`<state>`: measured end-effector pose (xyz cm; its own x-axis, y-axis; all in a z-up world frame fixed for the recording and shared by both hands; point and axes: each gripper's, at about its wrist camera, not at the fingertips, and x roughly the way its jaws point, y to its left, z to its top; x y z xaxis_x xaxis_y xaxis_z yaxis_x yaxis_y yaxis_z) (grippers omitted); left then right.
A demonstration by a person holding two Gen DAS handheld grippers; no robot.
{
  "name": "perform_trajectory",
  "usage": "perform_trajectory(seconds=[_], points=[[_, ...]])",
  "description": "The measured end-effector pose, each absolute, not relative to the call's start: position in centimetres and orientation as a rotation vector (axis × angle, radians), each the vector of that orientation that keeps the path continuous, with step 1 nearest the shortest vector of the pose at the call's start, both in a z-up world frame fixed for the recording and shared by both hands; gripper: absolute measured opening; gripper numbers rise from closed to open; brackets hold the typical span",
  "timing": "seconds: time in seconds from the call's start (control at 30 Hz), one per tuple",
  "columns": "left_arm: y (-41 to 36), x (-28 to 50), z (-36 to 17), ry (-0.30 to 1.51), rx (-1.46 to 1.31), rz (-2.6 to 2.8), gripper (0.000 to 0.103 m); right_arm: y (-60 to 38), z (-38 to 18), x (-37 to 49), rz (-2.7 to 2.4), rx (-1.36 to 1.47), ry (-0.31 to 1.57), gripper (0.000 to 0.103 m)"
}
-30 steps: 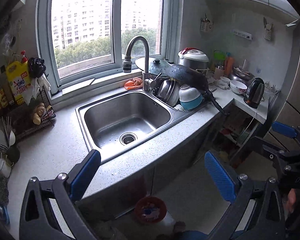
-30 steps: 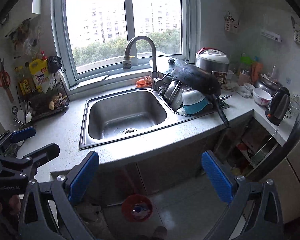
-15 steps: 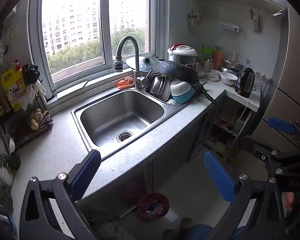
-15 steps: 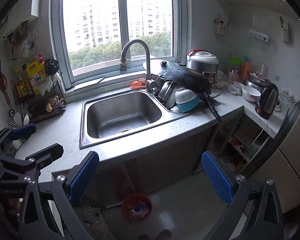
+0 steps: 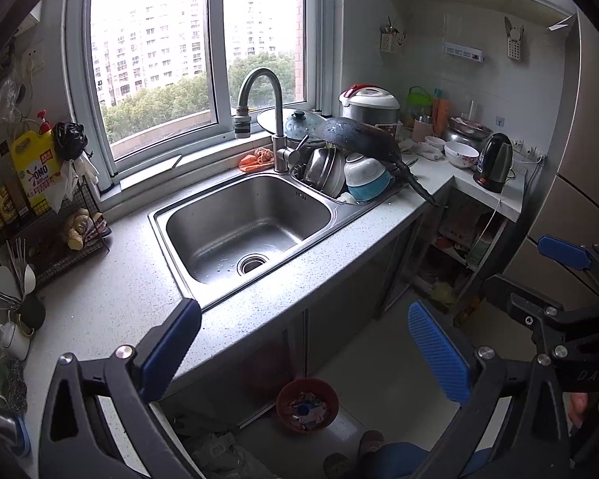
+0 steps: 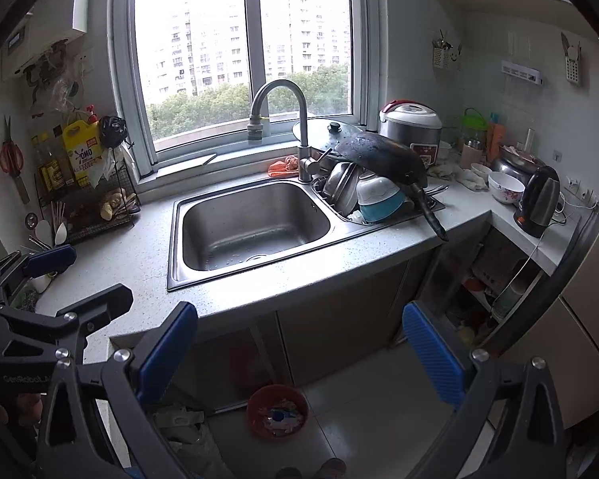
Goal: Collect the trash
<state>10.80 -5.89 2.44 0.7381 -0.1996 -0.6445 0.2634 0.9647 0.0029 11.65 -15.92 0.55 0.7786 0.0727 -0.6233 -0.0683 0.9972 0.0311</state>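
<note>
Blue-padded left gripper (image 5: 303,347) hangs wide open w/ nothing between its jaws; right gripper (image 6: 301,353), same blue pads, also spread and empty. We hold both above the speckled grey countertop (image 6: 139,247) edge. Trash sits in the round red bin (image 6: 277,411) on the floor at 6 o'clock, scraps visible inside, crumpled pale bags (image 6: 179,435) at 7 nearby. Stainless steel sink (image 6: 255,223) at 12 looks bare. Risk, we reckon: dropping low fast could knock the bin over & spill it, or a pad could clip the counter lip.
</note>
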Motion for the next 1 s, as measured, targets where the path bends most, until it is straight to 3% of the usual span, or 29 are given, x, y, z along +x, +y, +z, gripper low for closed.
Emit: perform_trajectory(seconds=[1.0], points=[[-6.1,8.9,2.1,0.698,0.089,-0.276,0.103,-16.0,0.2,9.8,0.061,0.034,0.71,0.102]])
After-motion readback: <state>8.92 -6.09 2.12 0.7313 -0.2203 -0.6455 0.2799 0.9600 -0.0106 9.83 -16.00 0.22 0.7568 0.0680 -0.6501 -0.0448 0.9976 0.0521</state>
